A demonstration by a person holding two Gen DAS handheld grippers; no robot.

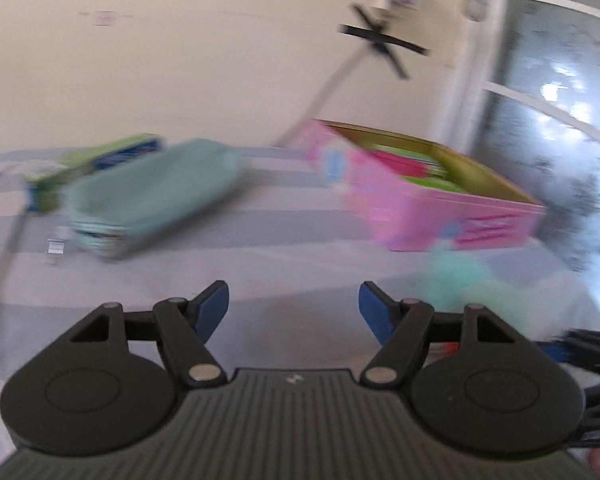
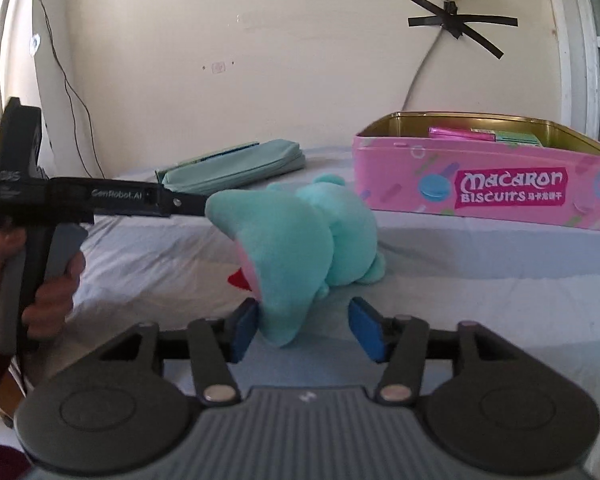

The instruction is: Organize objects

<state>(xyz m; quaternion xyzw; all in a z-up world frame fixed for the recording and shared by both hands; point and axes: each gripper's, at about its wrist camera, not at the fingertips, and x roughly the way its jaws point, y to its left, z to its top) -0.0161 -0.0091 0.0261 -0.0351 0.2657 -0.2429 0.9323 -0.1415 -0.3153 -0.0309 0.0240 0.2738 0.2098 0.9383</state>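
Turquoise plush fabric is filling the middle of the right wrist view: a soft turquoise plush toy point(image 2: 300, 248) with a pink and red patch is lying on the pale striped sheet point(image 2: 480, 280) of what appears to be a bed. The right tool point(image 2: 304, 330) is standing with its blue-padded fingers point(image 2: 242, 332) apart, the toy's near end sitting between them; the left pad is touching or just beside the plush, the right pad is apart from it. The left tool point(image 1: 294, 308) is also standing apart, clamping nothing, with the toy blurred at its right. A pink rectangular biscuit tin point(image 2: 484, 184), lid off, is holding pink and green packets. A flat teal fabric pouch point(image 2: 236, 164) is lying near the wall, well apart from the tin. A green and blue carton point(image 1: 100, 168) is sitting just behind the pouch.
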